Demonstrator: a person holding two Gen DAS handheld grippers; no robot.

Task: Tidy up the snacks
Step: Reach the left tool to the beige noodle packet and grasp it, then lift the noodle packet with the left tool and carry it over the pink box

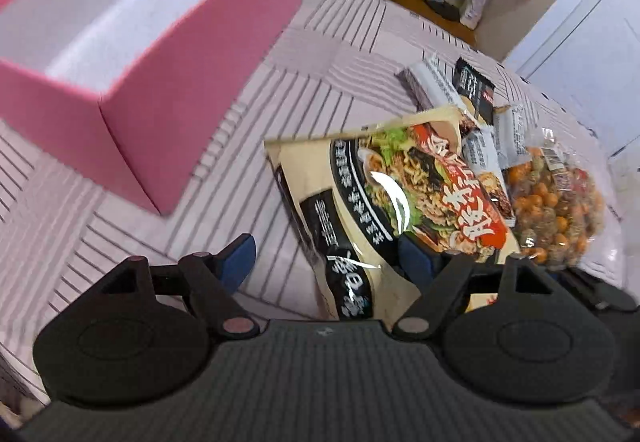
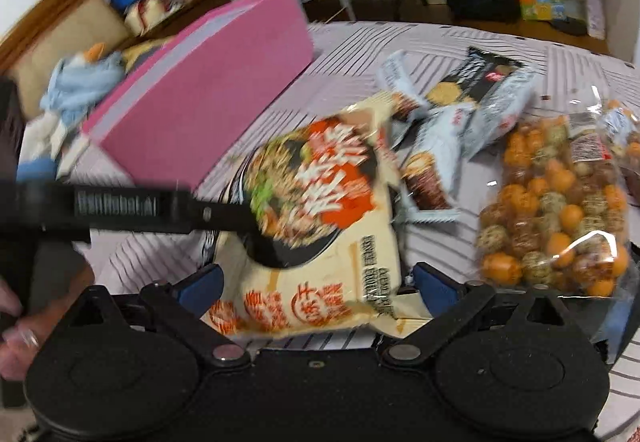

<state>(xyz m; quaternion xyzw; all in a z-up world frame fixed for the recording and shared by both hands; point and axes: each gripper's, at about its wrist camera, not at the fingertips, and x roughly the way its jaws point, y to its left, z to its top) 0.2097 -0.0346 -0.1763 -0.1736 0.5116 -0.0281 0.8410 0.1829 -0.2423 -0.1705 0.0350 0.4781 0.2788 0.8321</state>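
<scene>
A cluttered room is showing behind a striped bed cover [image 1: 248, 146] carrying an empty pink box [image 1: 132, 42] and a snack pile. Both grippers are straddling the noodle packet [image 1: 384, 202]; squeezing only its slippery edge could let it slide or drag the nut bag [image 1: 560, 210]. The left gripper [image 1: 332, 262] and right gripper [image 2: 316, 286] are standing fairly wide, holding nothing yet.

A bed cover [image 1: 224, 162] of pale lilac cloth with dark stripes in blocks carries everything. On it stands an open pink box [image 1: 168, 90], white inside. Just beside the box lies a large noodle packet [image 1: 384, 194], partly overlapping a heap of small grey and black snack packets [image 2: 472, 102]. A clear bag of orange and speckled coated nuts [image 2: 556, 210] lies next to them.
</scene>
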